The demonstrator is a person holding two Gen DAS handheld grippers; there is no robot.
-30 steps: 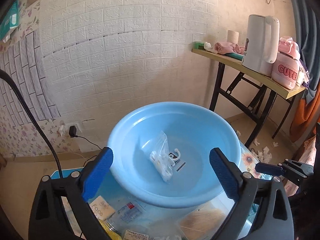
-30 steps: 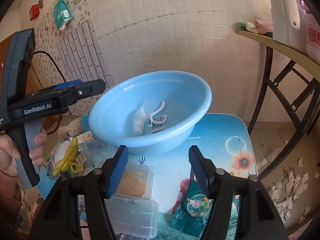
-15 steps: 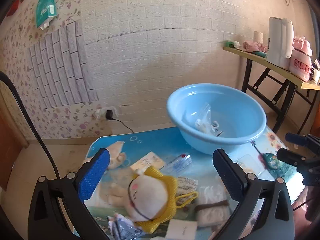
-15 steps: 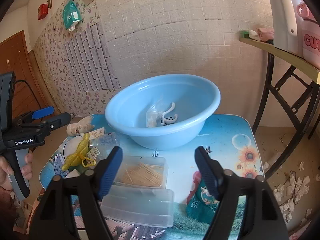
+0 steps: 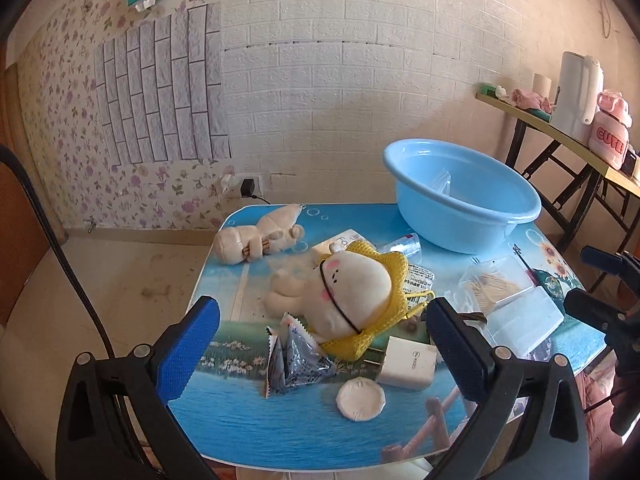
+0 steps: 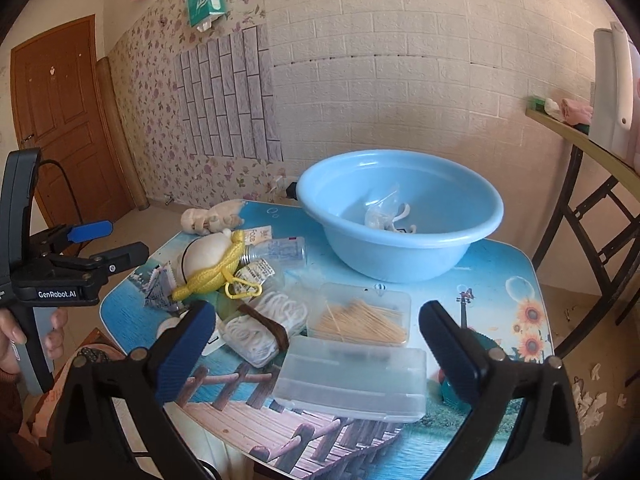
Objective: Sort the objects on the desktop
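Note:
A light blue basin [image 5: 460,204] [image 6: 400,216] stands at the table's far right and holds a clear bag and a white hook [image 6: 386,216]. A plush doll in a yellow net [image 5: 348,292] [image 6: 212,260] lies mid-table, with a foil packet [image 5: 296,360], a white charger [image 5: 406,362] and a white round pad [image 5: 360,400] in front of it. My left gripper [image 5: 324,356] is open and empty, above the table's near left edge. My right gripper [image 6: 316,346] is open and empty, over a clear lidded box [image 6: 352,376] and a toothpick box [image 6: 360,316].
A beige plush [image 5: 256,236] lies at the far left corner. A small clear bottle [image 6: 280,250], a coiled white cord [image 6: 264,328] and a green packet [image 6: 452,392] also lie on the table [image 5: 280,432]. A folding side table [image 5: 560,132] with a white kettle stands at the right.
Both grippers have pulled back from the basin. The left one swung left and back, so the plush doll and small items now lie before it. Both stay open.

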